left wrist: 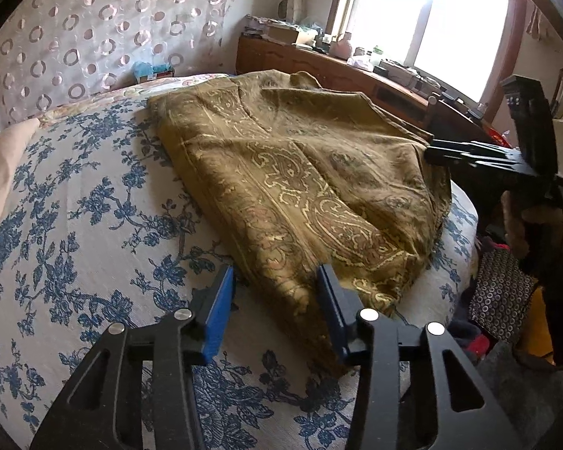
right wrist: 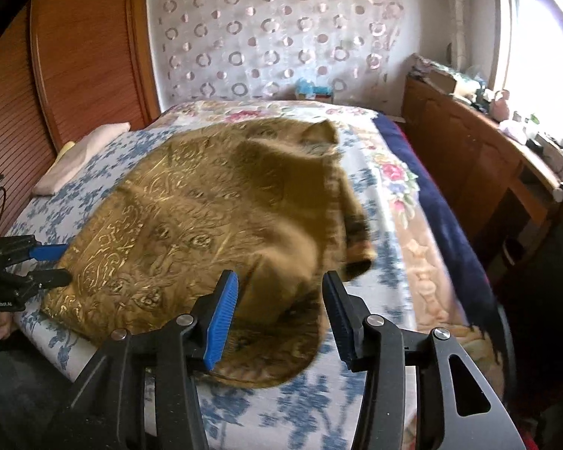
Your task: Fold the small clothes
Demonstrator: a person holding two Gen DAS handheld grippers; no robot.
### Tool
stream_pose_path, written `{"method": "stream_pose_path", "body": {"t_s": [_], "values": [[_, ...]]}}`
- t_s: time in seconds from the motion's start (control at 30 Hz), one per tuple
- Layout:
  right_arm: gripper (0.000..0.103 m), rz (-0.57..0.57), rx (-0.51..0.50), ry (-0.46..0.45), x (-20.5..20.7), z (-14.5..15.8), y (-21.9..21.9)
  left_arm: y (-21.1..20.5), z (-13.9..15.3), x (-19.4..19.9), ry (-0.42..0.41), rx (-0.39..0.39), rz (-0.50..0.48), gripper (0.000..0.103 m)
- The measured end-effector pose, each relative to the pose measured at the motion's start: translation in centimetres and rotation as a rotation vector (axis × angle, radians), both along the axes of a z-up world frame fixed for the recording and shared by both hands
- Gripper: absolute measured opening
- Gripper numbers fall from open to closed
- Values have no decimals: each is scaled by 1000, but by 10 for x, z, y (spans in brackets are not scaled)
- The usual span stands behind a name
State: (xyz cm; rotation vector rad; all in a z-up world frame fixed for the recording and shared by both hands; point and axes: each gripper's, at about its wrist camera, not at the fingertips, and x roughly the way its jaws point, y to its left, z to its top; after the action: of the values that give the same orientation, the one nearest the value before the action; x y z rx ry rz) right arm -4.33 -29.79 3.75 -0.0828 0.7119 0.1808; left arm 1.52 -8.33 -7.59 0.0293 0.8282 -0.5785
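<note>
While the left wrist view looks forward along its own 2 blue-padded fingers, the left hand-held gripper (left wrist: 274,292) sits spread wide over the near corner of an olive-gold patterned cloth (left wrist: 304,183). Its right pad rests against the cloth's edge, and nothing is held between the pads. The cloth lies partly folded on a bed (left wrist: 94,225) covered in a white sheet with blue flowers. At the right edge, the right hand-held gripper (left wrist: 435,152) reaches sideways to the cloth's far side; from here I cannot tell how its fingers stand. A beige pillow (left wrist: 0,180) lies at the left, and a wooden dresser (left wrist: 319,63) stands below a bright window.

From the right wrist view, the right hand-held gripper (right wrist: 279,307) is spread apart and holds nothing, with the blurred cloth (right wrist: 191,225) just beyond it. At the left edge, the left hand-held gripper (right wrist: 62,264) touches the cloth's corner.
</note>
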Motion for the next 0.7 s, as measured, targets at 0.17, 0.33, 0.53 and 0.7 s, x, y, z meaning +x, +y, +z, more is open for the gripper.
{"method": "stream_pose_path", "body": {"t_s": [0.17, 0.33, 0.53, 0.7], "values": [[49, 26, 18, 10, 7, -10, 10, -1, 0, -2, 6, -2, -17, 46], [49, 40, -3, 22, 10, -16, 13, -5, 0, -5, 1, 19, -25, 46], [49, 44, -4, 42, 10, -20, 14, -7, 2, -3, 15, 19, -53, 11], [49, 78, 20, 52, 7, -18, 16, -3, 30, 0, -41, -53, -52, 3]]}}
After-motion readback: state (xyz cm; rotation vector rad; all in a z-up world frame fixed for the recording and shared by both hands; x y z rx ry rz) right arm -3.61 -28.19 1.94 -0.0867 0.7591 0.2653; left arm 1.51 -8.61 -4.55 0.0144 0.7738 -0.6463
